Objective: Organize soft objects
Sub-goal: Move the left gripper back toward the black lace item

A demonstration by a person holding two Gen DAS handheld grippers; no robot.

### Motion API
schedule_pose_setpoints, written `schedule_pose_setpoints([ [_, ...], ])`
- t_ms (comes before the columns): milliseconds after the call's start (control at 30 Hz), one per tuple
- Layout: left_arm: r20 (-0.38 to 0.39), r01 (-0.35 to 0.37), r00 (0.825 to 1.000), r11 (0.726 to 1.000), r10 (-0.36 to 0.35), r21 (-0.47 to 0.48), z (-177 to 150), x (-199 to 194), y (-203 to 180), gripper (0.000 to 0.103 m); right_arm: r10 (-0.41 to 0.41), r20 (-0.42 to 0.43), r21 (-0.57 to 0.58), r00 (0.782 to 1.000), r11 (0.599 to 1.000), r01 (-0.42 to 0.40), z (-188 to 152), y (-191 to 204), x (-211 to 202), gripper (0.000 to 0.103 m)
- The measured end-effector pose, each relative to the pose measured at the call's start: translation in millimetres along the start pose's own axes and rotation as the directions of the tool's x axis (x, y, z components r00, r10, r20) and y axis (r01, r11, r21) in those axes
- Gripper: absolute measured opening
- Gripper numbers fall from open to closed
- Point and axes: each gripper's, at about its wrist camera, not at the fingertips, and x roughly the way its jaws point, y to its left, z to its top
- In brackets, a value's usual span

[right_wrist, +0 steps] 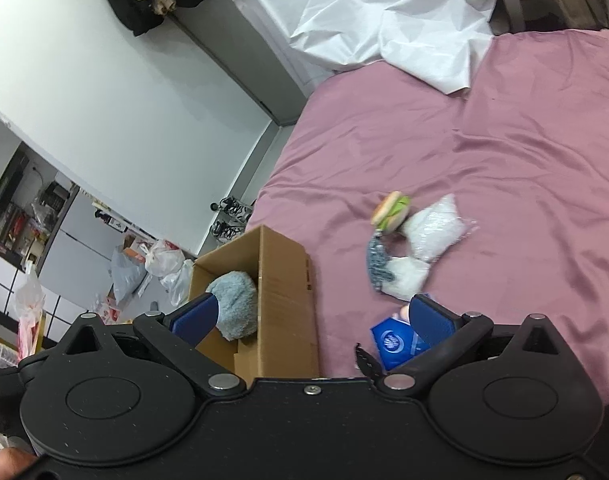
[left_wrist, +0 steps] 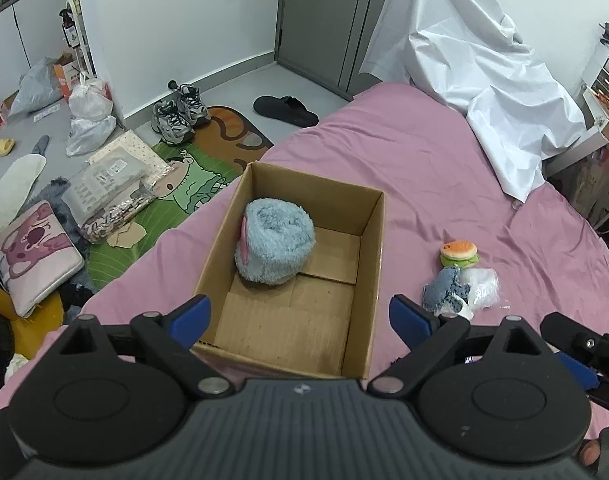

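Underneath, pink bedsheet [left_wrist: 404, 152]; cluttered floor [left_wrist: 232, 84].

One cardboard box [left_wrist: 368, 248] stands on the bed between the left tongs' fingers, with one fluffy blue plush [left_wrist: 274, 240] inside it. To the right of these tongs lie one burger toy [left_wrist: 459, 254], one denim-blue soft piece [left_wrist: 444, 289] and two clear white-filled bags [right_wrist: 434, 226]. One blue packet [right_wrist: 394, 342] lies beside the right tongs' right finger.
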Motion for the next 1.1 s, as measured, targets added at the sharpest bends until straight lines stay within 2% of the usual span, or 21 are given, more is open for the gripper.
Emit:
schedule_pose_setpoints([
  [333,-0.006,0.003,1.0,0.999,-0.003,0.042,-13.7,-11.6,-22.8,0.095,-0.017,-0.018,0.041,1.0,0.999,0.018,-0.7,-24.7,-18.0,0.103],
  [733,-0.026,0.058,0.998,0.998,-0.057,0.039,-36.3,-9.1,-51.6,0.095,-0.057,-0.063,0.064,0.996,0.996,0.061,-8.5,-48.1,-27.3,0.103],
  [1100,-0.032,0.048,0.998,0.997,-0.046,0.056,-50.7,-2.1,-74.1,0.095,-0.046,-0.074,0.068,0.996,0.996,0.051,-13.6,-63.4,-27.3,0.103],
])
